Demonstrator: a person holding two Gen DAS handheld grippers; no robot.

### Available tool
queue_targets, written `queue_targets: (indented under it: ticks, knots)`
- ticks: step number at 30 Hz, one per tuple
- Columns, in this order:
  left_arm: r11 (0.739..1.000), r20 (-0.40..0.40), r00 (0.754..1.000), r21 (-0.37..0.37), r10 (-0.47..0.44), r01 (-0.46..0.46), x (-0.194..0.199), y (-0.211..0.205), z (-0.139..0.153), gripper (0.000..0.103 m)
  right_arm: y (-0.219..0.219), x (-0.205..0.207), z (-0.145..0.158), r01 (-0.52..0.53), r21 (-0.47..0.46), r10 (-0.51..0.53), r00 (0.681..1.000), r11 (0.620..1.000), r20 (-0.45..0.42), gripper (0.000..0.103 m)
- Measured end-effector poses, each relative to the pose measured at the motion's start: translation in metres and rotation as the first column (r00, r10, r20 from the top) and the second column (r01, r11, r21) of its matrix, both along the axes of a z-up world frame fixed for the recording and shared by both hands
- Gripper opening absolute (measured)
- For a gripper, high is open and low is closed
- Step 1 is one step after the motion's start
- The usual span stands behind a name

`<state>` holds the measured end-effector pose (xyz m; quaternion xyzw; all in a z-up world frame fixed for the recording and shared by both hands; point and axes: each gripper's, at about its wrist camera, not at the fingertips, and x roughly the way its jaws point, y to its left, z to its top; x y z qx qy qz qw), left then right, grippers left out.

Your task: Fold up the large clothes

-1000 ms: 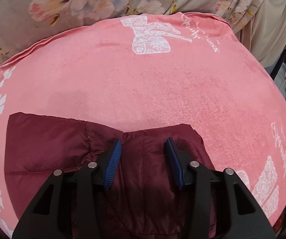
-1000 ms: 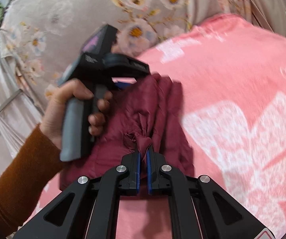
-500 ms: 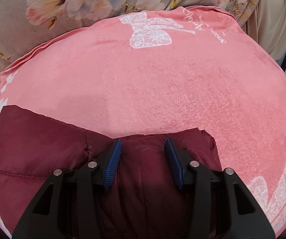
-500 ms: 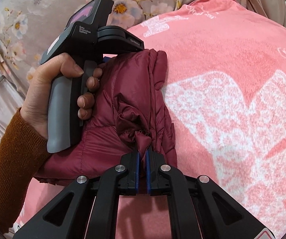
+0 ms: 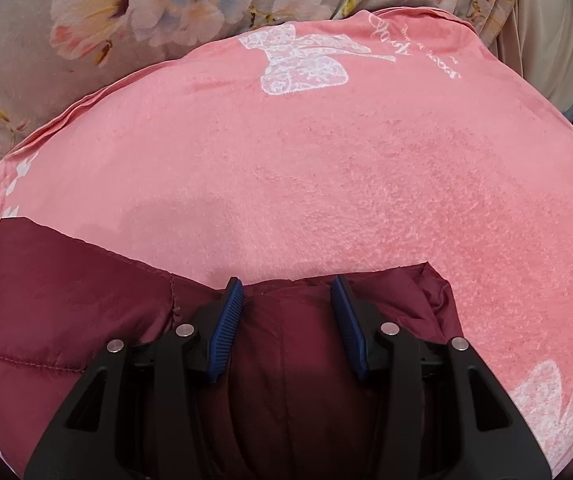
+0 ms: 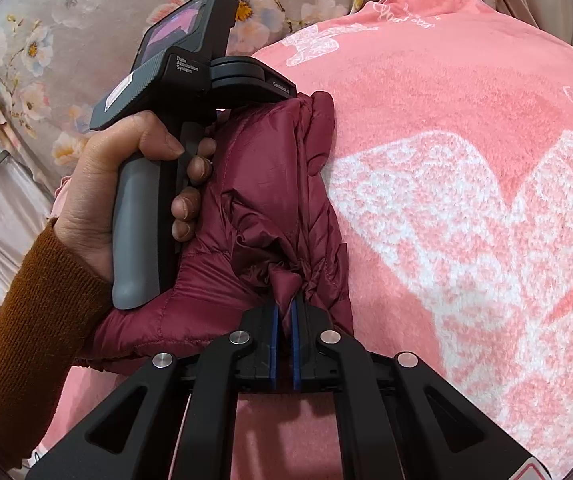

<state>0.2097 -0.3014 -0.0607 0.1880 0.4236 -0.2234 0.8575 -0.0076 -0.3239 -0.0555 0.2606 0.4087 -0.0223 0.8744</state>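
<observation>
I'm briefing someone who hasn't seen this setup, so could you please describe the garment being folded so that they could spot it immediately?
Look at the pink blanket with white bow prints that covers the surface. Near its edge beside the floral fabric lies a bunched maroon quilted jacket. It is the only dark, shiny, stitched item there, and the right gripper pinches a fold of it.

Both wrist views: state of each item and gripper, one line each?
maroon puffer jacket: bunched and folded on the pink blanket, held at two places.
left gripper: jaws half open, a thick fold of jacket fills the gap.
right gripper: shut on a pinch of jacket.
pink blanket: spread flat.
</observation>
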Motion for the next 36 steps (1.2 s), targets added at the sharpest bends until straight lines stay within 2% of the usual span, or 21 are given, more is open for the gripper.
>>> queue_targets:
  ticks: [18,21,24,27,28,29,30,31,33,36]
  knots:
    - [1.0,0.029,1.0,0.004,0.006,-0.007,0.001,-0.005,-0.008,0.045,0.006,0.005,0.0,0.005,-0.018,-0.005,1.0,1.0,0.001,0.001]
    - [1.0,0.028,1.0,-0.004,0.007,-0.007,0.001,-0.004,-0.007,0.045,0.003,0.004,-0.002,0.005,0.005,-0.005,1.0,1.0,0.006,0.001]
    - [0.999,0.003,1.0,-0.047,0.006,-0.005,0.004,0.002,-0.001,0.046,-0.005,0.003,-0.005,-0.001,0.071,0.0,1.0,0.997,0.017,0.001]
    - [0.992,-0.023,1.0,-0.126,0.011,-0.014,0.002,0.017,0.018,0.052,-0.012,-0.003,0.004,-0.003,0.125,0.001,1.0,0.992,0.019,0.011]
    - [0.986,-0.027,0.999,-0.167,0.021,-0.026,-0.002,0.029,0.031,0.056,-0.015,-0.005,0.013,0.008,0.126,-0.01,1.0,0.992,0.018,0.021]
    - [0.98,-0.027,0.999,-0.197,0.027,-0.032,-0.005,0.038,0.042,0.065,-0.017,-0.007,0.022,0.025,0.112,-0.028,0.999,0.993,0.027,0.033]
    - [0.971,-0.019,0.999,-0.237,0.033,-0.036,-0.01,0.053,0.059,0.073,-0.021,-0.009,0.038,0.049,0.084,-0.054,0.997,0.995,0.056,0.038]
    - [0.963,-0.006,0.999,-0.265,0.038,-0.038,-0.016,0.07,0.075,0.075,-0.024,-0.009,0.05,0.06,0.067,-0.066,0.994,0.996,0.083,0.043]
    - [0.954,0.011,0.998,-0.294,0.058,-0.053,-0.026,0.101,0.098,0.085,-0.031,-0.004,0.068,0.073,0.06,-0.08,0.991,0.996,0.111,0.047]
    - [0.941,-0.006,0.993,-0.318,0.118,-0.114,-0.032,0.15,0.112,0.089,-0.04,0.02,0.086,0.081,0.102,-0.094,0.987,0.991,0.13,0.049]
